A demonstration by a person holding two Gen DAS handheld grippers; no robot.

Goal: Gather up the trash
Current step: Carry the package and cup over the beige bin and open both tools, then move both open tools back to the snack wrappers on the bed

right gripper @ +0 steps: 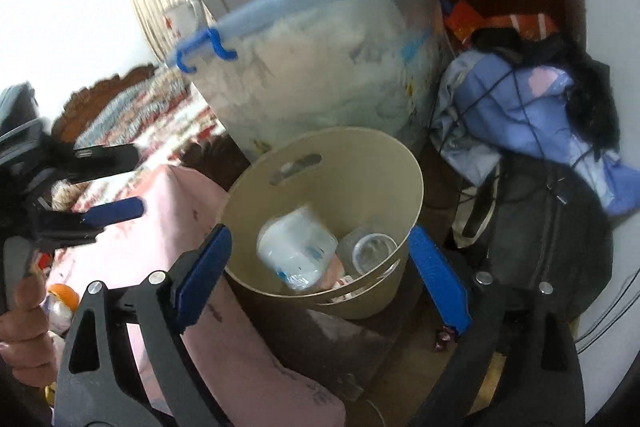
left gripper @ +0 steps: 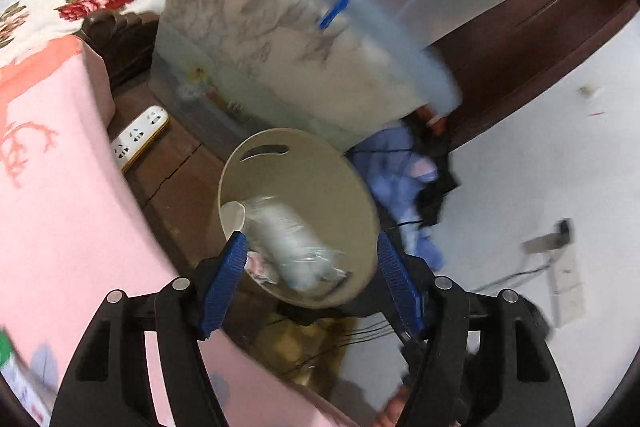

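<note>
The beige waste bin [right gripper: 320, 211] stands on the dark wooden floor between the pink-covered bed [right gripper: 188, 227] and the stacked clear storage boxes [right gripper: 320, 67], seemingly so trash can be dropped straight in; a crumpled plastic bottle [right gripper: 298, 247] and a clear cup [right gripper: 370, 247] already lie inside. Both the left gripper [left gripper: 312, 283] and the right gripper [right gripper: 320, 279] hover above the rim with fingers [right gripper: 204, 271] spread wide and holding nothing; the bottle sits below, between the tips, untouched.
</note>
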